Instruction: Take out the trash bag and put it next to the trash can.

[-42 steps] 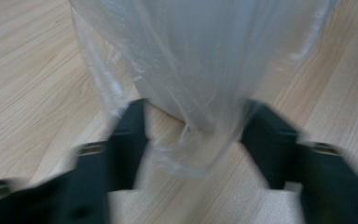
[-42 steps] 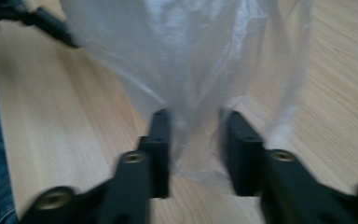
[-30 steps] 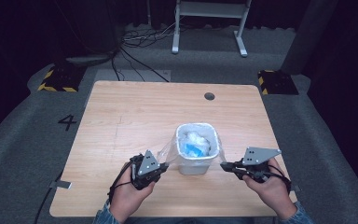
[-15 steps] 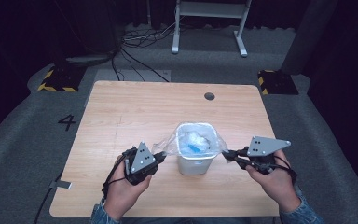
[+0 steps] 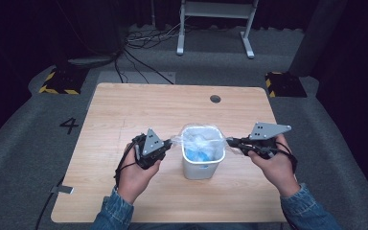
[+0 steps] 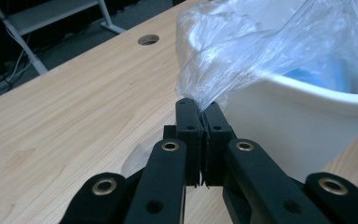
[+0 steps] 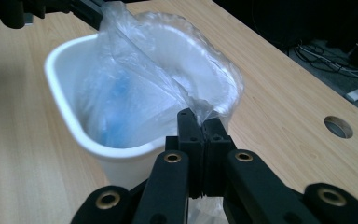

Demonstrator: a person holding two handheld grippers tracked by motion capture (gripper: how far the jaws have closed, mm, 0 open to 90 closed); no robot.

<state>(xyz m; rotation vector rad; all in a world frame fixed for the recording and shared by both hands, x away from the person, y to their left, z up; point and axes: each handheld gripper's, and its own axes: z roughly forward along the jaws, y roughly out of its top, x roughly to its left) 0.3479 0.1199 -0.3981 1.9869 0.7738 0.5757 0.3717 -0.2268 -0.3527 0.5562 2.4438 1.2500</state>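
White bin (image 5: 202, 163) stands upright near the table's (image 5: 124, 110) front centre, lined with a clear, crinkled plastic bag (image 5: 199, 141); something blue lies inside. Left gripper (image 5: 168, 143) and right gripper (image 5: 231, 142) each pinch the bag's edge, stretching it outward at opposite sides.

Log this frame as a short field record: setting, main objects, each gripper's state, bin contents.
setting: wooden table with a cable hole
bin: white bin at table centre, upright
liner: clear bag in the bin, edges pulled outward to both sides
left gripper: shut on the bag's edge, left of the bin
right gripper: shut on the bag's opposite edge, right of the bin
contents: something blue inside the bag, kind unclear
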